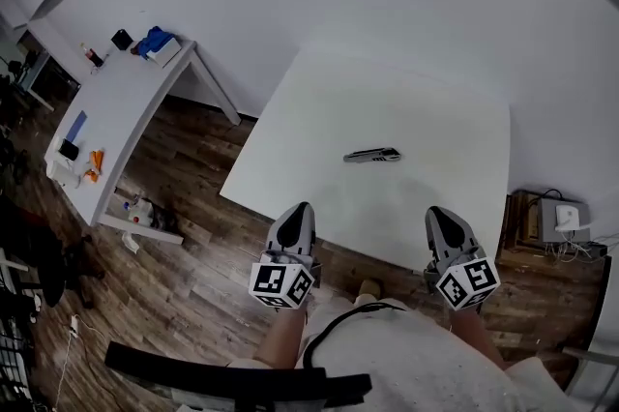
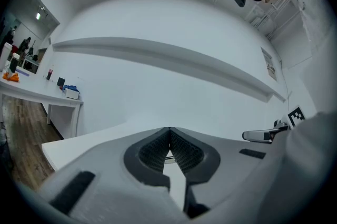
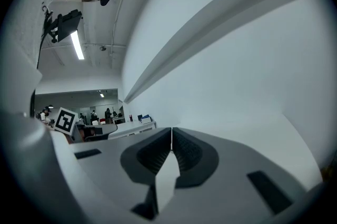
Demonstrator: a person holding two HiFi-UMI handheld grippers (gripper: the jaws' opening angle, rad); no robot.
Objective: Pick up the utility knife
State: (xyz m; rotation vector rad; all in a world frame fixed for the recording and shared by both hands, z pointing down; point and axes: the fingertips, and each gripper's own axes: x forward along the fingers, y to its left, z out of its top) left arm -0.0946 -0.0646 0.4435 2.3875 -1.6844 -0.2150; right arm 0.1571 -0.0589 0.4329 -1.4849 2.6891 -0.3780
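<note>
The utility knife (image 1: pixel 372 155), grey and dark, lies flat near the middle of the white table (image 1: pixel 319 101) in the head view. Both grippers hover at the table's near edge, well short of the knife. My left gripper (image 1: pixel 301 207) is to the knife's lower left, its jaws closed together with nothing between them. My right gripper (image 1: pixel 438 212) is to the knife's lower right, also shut and empty. In the left gripper view the left gripper (image 2: pixel 169 131) has its pads touching, and the right gripper (image 2: pixel 263 136) shows at the right. The right gripper (image 3: pixel 171 130) has its pads pressed together in its own view.
A second white table (image 1: pixel 116 125) stands at the left with small blue, black and orange items on it. A wooden floor lies between the tables. A grey device (image 1: pixel 563 219) sits on a low stand at the right. A dark chair back (image 1: pixel 232 381) is beneath me. A white wall lies beyond.
</note>
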